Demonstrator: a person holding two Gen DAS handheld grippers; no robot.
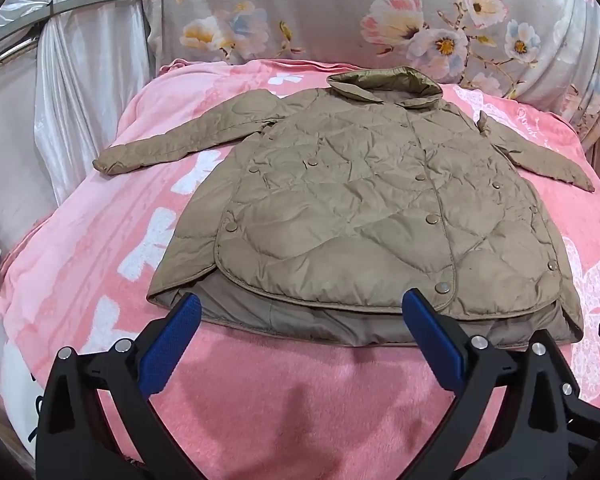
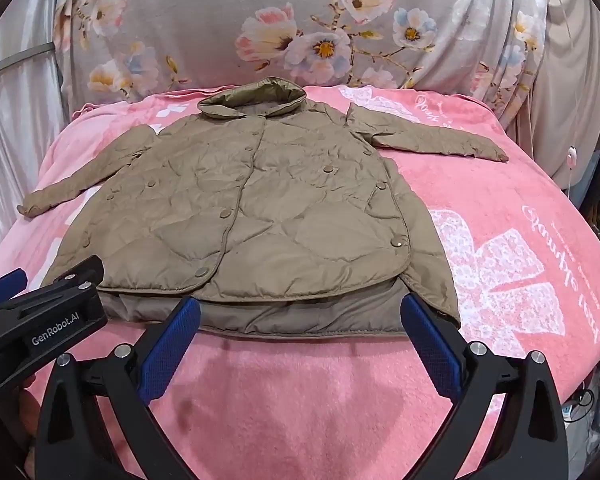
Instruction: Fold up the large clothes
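Note:
A tan quilted jacket (image 1: 352, 216) lies flat, front up and snapped shut, on a pink blanket (image 1: 284, 392); it also shows in the right wrist view (image 2: 260, 220). Its collar points away and both sleeves are spread out to the sides. My left gripper (image 1: 302, 312) is open and empty, hovering just before the jacket's near hem. My right gripper (image 2: 300, 312) is open and empty, also just before the hem, further right. The left gripper's body shows at the left of the right wrist view (image 2: 44, 320).
The pink blanket (image 2: 500, 208) covers a bed. A grey floral cushion (image 1: 340, 16) stands behind the collar. Shiny white drapery (image 1: 68, 92) hangs at the left. A cable and dark clutter (image 2: 580, 152) lie beyond the bed's right edge.

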